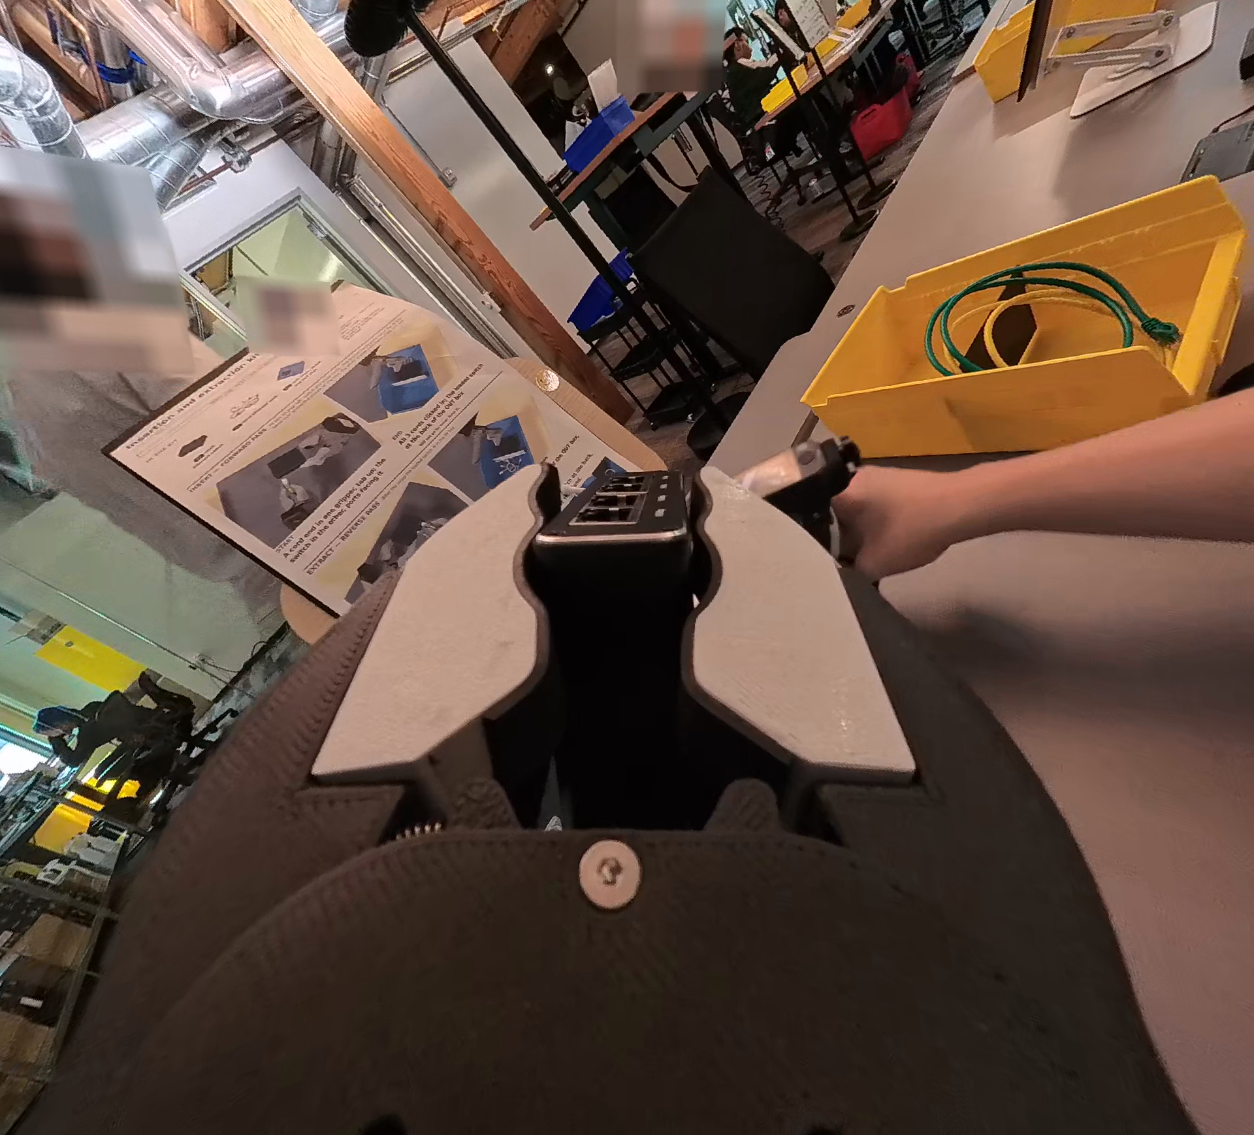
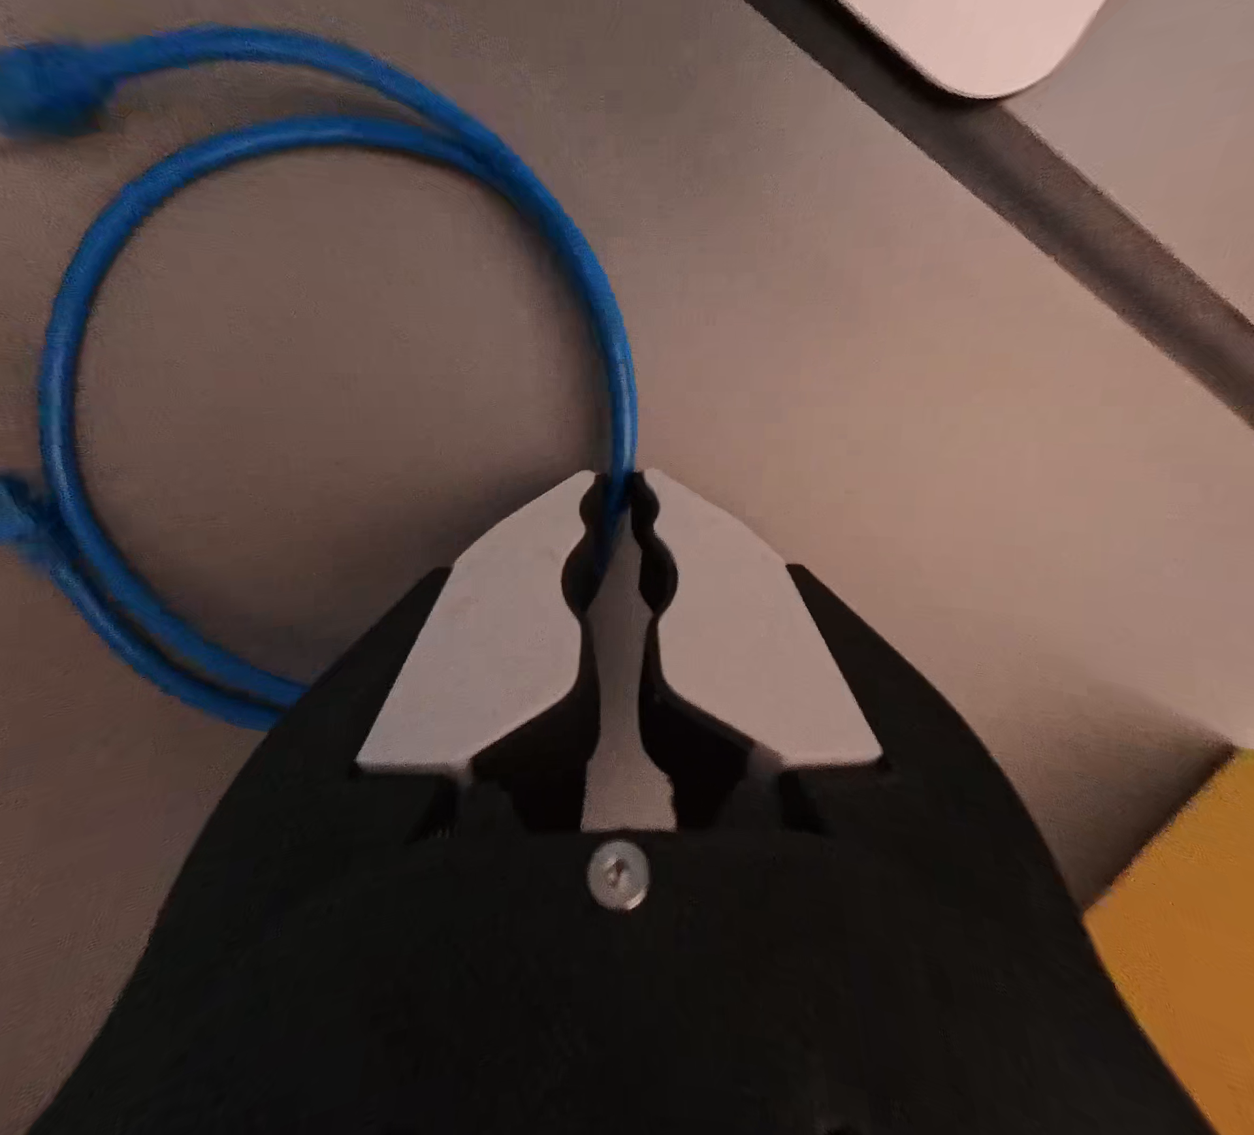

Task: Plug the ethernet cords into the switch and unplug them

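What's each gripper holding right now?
Left gripper: shut on the black rectangular network switch, ports up.
Right gripper: shut on the blue looped ethernet cord.

Right wrist view dim, motion-blurred; left fisheye-warped.

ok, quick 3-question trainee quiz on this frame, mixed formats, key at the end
1. True or false: the left gripper holds the switch with its ports facing away from the camera.
2. Multiple choice: the right gripper's fingers are closed on the blue cord at: A) a plug, B) the cable's mid-run, C) nothing.
3. Fill in: the yellow bin on the table holds a coiled ____ cord and a yellow one.

Key: 1 true; 2 B; 3 green.
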`<state>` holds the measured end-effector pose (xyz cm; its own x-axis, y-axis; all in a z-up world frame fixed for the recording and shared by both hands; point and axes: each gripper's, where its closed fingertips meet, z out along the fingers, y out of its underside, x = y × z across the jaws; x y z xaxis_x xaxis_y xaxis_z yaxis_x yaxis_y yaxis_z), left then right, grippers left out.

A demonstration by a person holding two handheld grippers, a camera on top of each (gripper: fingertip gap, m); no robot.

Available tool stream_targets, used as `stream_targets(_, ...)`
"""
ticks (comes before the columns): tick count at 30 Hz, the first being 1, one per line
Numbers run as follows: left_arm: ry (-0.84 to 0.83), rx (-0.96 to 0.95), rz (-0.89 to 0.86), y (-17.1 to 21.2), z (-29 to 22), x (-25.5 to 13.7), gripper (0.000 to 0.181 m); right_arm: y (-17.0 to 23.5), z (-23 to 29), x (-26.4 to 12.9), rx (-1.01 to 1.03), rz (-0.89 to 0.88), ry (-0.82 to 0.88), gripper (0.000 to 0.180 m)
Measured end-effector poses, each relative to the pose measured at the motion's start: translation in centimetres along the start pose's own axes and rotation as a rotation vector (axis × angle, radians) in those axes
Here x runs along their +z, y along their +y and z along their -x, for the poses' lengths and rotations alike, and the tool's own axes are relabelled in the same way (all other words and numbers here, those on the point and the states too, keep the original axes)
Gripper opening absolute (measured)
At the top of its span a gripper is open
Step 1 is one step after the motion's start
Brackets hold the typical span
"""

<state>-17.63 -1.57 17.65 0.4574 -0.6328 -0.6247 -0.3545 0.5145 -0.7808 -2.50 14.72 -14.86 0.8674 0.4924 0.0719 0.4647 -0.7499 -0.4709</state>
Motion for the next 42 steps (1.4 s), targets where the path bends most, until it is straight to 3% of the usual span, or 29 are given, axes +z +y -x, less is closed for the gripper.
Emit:
stream_targets(1,-0.002,-0.001,-0.004,-0.1,0.1,-0.1,0.036,-0.1,-0.7,-1.2,-0.046,-0.026,0.043,0.007)
stream_targets(4,-0.004,-0.004,-0.017,-0.4,0.2,-0.3,0.036,-1.1,-1.7,-7.6,-0.187,-0.165,0.139,0.006)
stream_targets(9,-0.015,0.0,-0.014,-0.4,0.3,-0.4,0.036,-0.9,-4.7,-24.8,-0.436,-0.413,0.47,0.007)
stream_targets(12,-0.014,0.006,-0.007,-0.4,0.1,-0.2,0.036,1.6,-8.7,-33.6,-0.472,-0.484,0.59,0.007)
stream_targets(14,-0.006,0.017,-0.003,-0.5,-0.3,0.1,0.036,4.3,-12.3,-36.5,-0.458,-0.446,0.645,0.007)
stream_targets(18,0.022,0.046,0.005,-0.8,-1.7,0.8,0.036,9.9,-17.4,-35.4,-0.463,-0.352,0.609,0.007)
stream_targets(23,0.049,0.071,0.006,-1.0,-3.0,1.6,0.036,15.3,-19.7,-28.6,-0.488,-0.25,0.504,0.007)
stream_targets(30,0.102,0.031,-0.03,-1.4,-3.8,1.9,0.036,19.4,-21.2,-21.8,-0.414,-0.154,0.391,0.008)
stream_targets(32,0.118,0.016,-0.041,-1.4,-3.9,1.9,0.036,19.9,-21.7,-21.4,-0.356,-0.098,0.382,0.021)
stream_targets(34,0.134,0.005,-0.049,-1.5,-4.1,2.0,0.036,19.0,-21.4,-22.0,-0.364,-0.11,0.384,0.031)
stream_targets(37,0.157,0.003,-0.058,-1.5,-4.5,2.1,0.036,13.6,-18.2,-25.6,-0.422,-0.327,0.41,0.035)
stream_targets(40,0.202,0.008,-0.076,-1.7,-5.4,2.2,0.036,6.3,-9.6,-30.7,-0.615,-0.634,0.408,0.042)
stream_targets(42,0.236,0.017,-0.087,-1.9,-6.2,2.3,0.036,2.8,-1.4,-32.8,-0.767,-0.8,0.302,0.044)
